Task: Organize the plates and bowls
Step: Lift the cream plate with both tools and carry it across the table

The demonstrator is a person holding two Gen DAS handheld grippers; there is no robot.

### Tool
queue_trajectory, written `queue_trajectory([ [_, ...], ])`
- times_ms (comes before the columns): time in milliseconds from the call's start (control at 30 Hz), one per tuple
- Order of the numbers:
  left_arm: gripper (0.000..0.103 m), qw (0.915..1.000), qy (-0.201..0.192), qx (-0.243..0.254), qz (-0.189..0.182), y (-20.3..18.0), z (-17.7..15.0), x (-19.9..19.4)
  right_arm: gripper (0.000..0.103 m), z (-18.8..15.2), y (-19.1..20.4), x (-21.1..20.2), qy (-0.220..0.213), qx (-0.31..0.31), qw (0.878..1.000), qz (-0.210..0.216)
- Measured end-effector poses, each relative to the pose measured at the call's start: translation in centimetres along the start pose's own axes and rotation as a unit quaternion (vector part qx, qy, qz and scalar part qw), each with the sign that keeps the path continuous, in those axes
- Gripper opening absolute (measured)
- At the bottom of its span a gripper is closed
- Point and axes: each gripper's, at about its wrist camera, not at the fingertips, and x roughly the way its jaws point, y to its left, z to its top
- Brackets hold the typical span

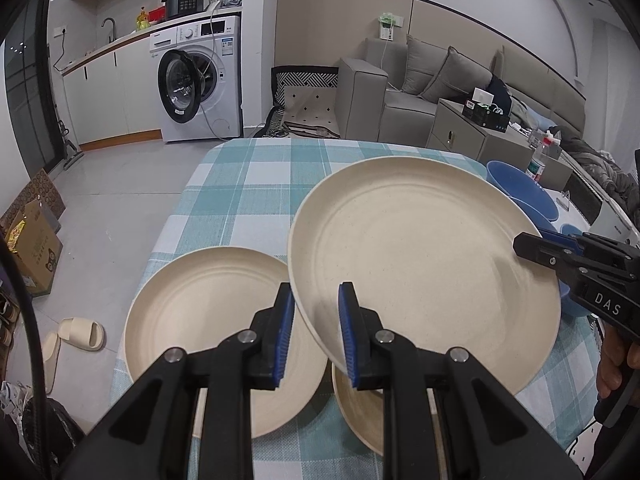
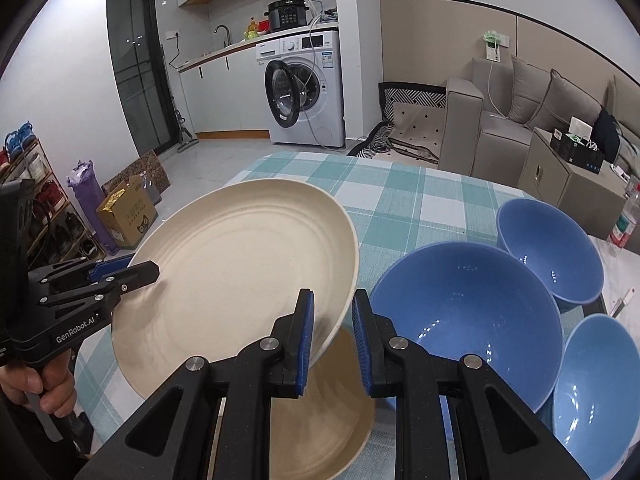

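Note:
A cream plate (image 1: 424, 256) is held lifted and tilted above the checked table. My left gripper (image 1: 316, 332) is shut on its near left rim. My right gripper (image 2: 334, 344) is shut on its opposite rim and also shows in the left wrist view (image 1: 536, 248). The lifted plate fills the middle of the right wrist view (image 2: 240, 280). A second cream plate (image 1: 212, 324) lies flat on the table to the left. A third cream plate (image 1: 360, 412) lies under the lifted one. Three blue bowls (image 2: 476, 320) stand on the right.
The table has a teal and white checked cloth (image 1: 240, 184). A plastic bottle (image 2: 624, 220) stands at the table's far right. A washing machine (image 1: 200, 80), a grey sofa (image 1: 420, 92) and a cardboard box (image 1: 32, 248) stand on the floor beyond.

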Motion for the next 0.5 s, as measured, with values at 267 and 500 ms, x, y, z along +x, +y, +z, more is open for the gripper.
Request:
queue_trajectory([
  [267,0.020,1.0000,0.002,0.004,-0.002,-0.4,-1.3,-0.5,0.020,-2.1,0.1,-0.9,-0.005,0.015,1.000,-0.004],
  [500,0.020,1.0000,0.005,0.000,-0.004,-0.6,-2.8,-0.5,0.020,-4.1,0.7,-1.6,-0.009,0.011,1.000,-0.016],
])
